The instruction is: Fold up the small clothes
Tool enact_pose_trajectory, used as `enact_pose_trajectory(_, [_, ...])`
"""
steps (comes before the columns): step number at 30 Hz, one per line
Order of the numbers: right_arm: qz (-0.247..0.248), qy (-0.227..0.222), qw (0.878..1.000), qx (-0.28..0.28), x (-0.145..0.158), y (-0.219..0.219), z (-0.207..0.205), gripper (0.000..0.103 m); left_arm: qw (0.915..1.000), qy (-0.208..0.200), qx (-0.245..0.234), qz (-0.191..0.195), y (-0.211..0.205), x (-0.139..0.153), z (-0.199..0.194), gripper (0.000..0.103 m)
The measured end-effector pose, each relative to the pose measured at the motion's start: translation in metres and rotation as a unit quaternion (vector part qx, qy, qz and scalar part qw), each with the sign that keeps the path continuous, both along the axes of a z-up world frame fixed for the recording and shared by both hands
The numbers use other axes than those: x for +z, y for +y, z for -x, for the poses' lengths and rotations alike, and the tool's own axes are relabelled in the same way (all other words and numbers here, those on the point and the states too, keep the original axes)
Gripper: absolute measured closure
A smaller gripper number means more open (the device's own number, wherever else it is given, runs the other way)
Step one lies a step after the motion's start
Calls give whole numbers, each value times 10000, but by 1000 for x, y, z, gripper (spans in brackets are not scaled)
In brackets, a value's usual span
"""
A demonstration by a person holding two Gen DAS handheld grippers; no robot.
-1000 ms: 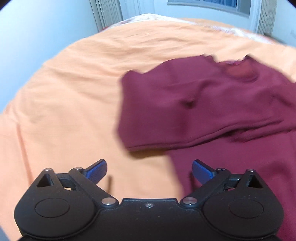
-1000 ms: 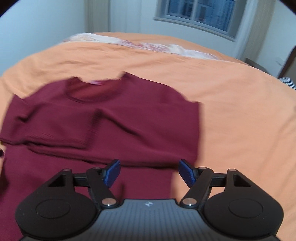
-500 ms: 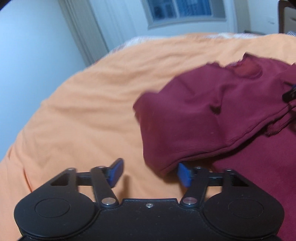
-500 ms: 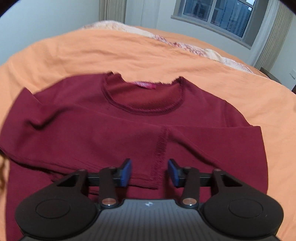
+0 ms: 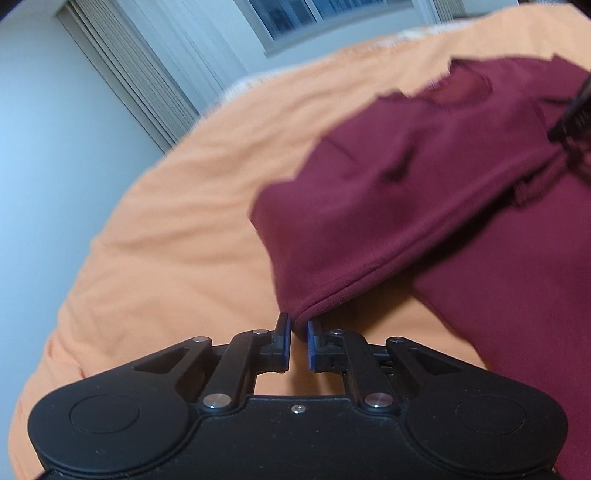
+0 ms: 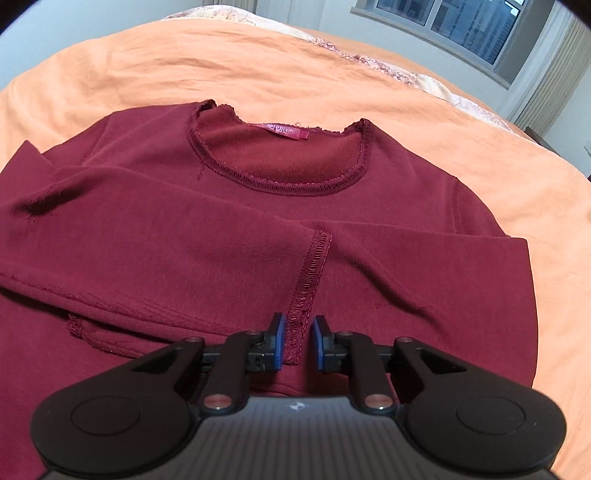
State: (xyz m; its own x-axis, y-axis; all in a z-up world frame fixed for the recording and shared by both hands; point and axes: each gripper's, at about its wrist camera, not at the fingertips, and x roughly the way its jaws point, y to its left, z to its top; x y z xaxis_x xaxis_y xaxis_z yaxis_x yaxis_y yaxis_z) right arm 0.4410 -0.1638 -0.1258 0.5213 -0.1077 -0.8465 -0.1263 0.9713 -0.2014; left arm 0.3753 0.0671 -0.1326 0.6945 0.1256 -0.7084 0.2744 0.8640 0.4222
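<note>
Maroon long-sleeved top (image 6: 207, 236) lies front-up on an orange bedsheet (image 6: 258, 70), neckline at the far side. Fabric is a fine rib knit, matte; the round collar (image 6: 280, 181) carries a raised overlock stitch, and a small magenta woven label (image 6: 286, 132) sits inside the back of the neck. Both sleeves are folded across the chest — the left one lies on top, its stitched cuff (image 6: 312, 280) ending near the middle of the garment.

Right gripper (image 6: 298, 341): blue-padded fingers drawn nearly together either side of that cuff hem, the near end of the hem sitting between the pads. A thin gap shows on the right pad's side, so I cannot tell whether the cloth is truly clamped.

Left gripper (image 5: 296, 341): blue pads close together with a narrow slot between them, the rounded fold corner (image 5: 306, 314) of the top's left edge right at the fingertips. That corner is lifted clear of the sheet and casts a shadow beneath; grip itself not certain from this view.

Sheet is softly wrinkled cotton-like cloth. At the far side: a floral pillow edge (image 6: 369, 62), a window (image 6: 461, 26) and vertical pleated curtains (image 5: 147, 85).
</note>
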Motion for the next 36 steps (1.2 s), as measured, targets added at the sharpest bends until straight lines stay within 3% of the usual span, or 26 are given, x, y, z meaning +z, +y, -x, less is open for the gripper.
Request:
enact_pose_trajectory(2, [80,-26,10000,-16,1,0,0,76,9999,108,64,4,-1,-2,0,93])
enact_pose_trajectory(5, [173,-175,9996,-118,8,-4,7,53,9978,347,436,356,9,4,-4,81])
enact_pose_trajectory(7, [247,-233,9992,-211,12,-9,18,41,9952,487,648,551,16,8,-5,61])
enact_pose_trajectory(11, [389,-291,9982,-339,17,-19,57,18,9918,586,808,794,24,18,12,31])
enact_pose_trajectory(13, [433,-264,9980,-391,19,-24,83,8,9905,633,898,832,24,22,26,7])
enact_pose_trajectory(14, [428,-224,9979,-424,21,-27,99,4,9899,668,969,789,22,23,33,3])
enact_pose_trajectory(21, [409,-109,9978,-514,22,-53,208,0,9874,1114,856,734,-7,25,92,1])
enact_pose_trajectory(28, [584,355,9976,-121,8,-77,288,0,9891,1261,522,554,-55,30,152,1])
enact_pose_trajectory(32, [744,398,9955,421,6,-82,319,0,9895,1333,342,447,-82,34,181,1])
enact_pose_trajectory(36, [1041,145,9859,1304,7,-80,339,0,9874,1472,458,369,-101,33,205,1])
